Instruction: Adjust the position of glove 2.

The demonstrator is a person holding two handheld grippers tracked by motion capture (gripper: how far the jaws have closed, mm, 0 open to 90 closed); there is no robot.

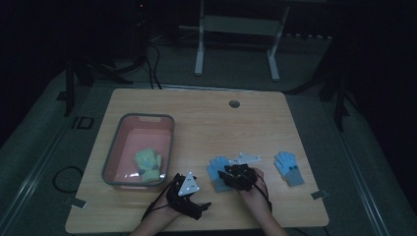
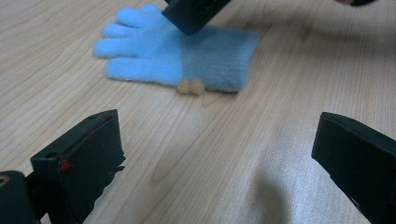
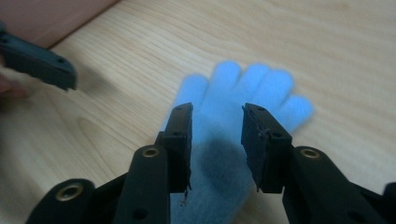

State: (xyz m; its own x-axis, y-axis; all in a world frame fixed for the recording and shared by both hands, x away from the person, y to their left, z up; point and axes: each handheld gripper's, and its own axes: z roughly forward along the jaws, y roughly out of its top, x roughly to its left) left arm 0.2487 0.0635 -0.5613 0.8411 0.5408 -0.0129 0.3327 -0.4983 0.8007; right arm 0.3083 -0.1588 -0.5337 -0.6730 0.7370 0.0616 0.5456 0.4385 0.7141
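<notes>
The right gripper (image 3: 217,140) hovers over a blue glove (image 3: 233,107) lying flat near the table's (image 1: 206,118) front edge, jaws apart with nothing pinched; the left gripper (image 2: 215,158) (jaws wide apart) rests just left; a second blue glove (image 1: 289,167) lies right; a green one (image 1: 148,164) sits in the bin (image 1: 118,147).

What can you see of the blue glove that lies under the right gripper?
The blue glove looks like soft knit: light blue fingers, a greyer cuff, and two small tan bobbles at one edge. It lies flat on the wooden table, fingers spread. The right gripper hangs just over its cuff, jaws apart and not pinching it.
</notes>
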